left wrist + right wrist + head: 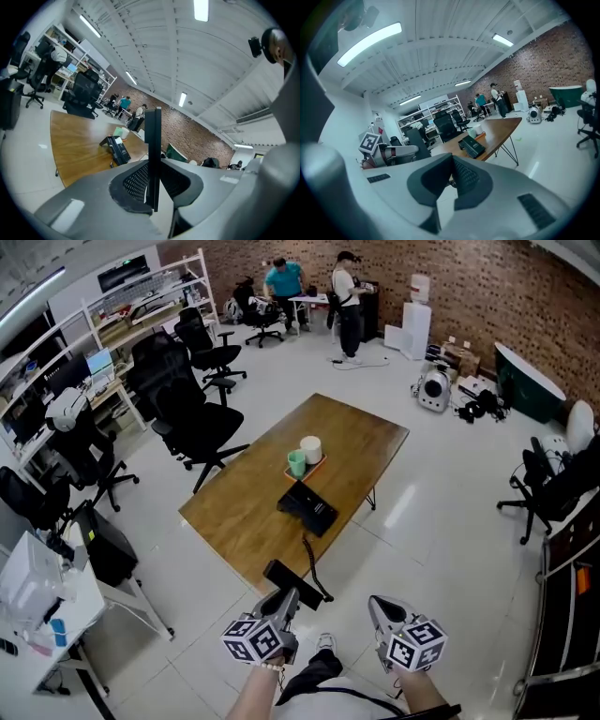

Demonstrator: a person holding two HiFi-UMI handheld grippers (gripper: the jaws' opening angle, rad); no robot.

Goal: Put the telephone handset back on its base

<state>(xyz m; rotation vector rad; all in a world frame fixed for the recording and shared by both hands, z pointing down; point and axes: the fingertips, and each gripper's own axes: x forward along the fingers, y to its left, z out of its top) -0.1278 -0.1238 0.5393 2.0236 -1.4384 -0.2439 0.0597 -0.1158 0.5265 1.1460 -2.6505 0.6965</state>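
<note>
Nearest, at the bottom centre of the head view, the left gripper [284, 604] is clamped on the black telephone handset [292, 577]. Its jaws are closed partway, with the pads pressing the handset's flat sides. In the left gripper view the handset stands upright and edge-on between them. The handset sits just off the near corner of the wooden table [246, 512], apart from its base.

A dark cord [310, 563] runs from the handset up the frame to the black telephone base [307, 508], which lies flat on the table near the frame's centre. Just beyond the base is an orange tray [318, 466] holding a green cup [296, 463] and a white cup [310, 449] side by side.

At lower right, the right gripper [379, 607] has its jaws together with nothing between them.

Black office chairs [199, 423] stand to the left of the table. Two people [284, 282] are at a small desk by the brick wall [487, 287] along the top of the frame.
</note>
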